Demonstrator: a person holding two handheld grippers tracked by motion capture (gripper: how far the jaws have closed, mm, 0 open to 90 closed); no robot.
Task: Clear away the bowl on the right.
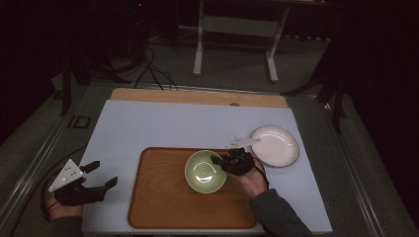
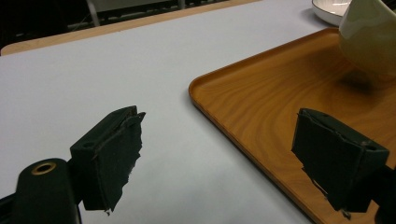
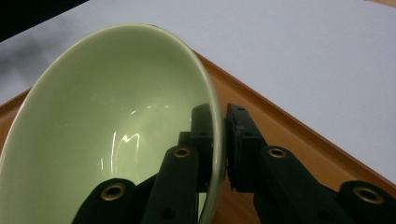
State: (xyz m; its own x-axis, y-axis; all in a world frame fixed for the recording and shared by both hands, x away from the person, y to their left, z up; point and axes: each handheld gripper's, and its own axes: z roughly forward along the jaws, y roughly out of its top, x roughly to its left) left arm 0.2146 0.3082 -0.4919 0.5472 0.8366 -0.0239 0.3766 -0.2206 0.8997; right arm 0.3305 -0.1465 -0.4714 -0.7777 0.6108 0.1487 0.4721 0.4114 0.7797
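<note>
A pale green bowl (image 1: 205, 171) (image 3: 107, 126) (image 2: 371, 35) is over the wooden tray (image 1: 163, 197) (image 2: 280, 93) (image 3: 289, 135), near its upper right part. My right gripper (image 1: 217, 160) (image 3: 223, 135) is shut on the bowl's right rim, one jaw inside the wall and one outside. Whether the bowl rests on the tray or hangs just above it, I cannot tell. My left gripper (image 1: 101, 173) (image 2: 219, 154) stands open over the white mat, left of the tray, with nothing between its jaws.
A white plate (image 1: 274, 145) (image 2: 329, 9) lies on the mat right of the tray's far corner. The pale mat (image 1: 148, 123) covers a wooden table whose far edge (image 1: 197, 96) shows. Table legs and cables stand on the dark floor beyond.
</note>
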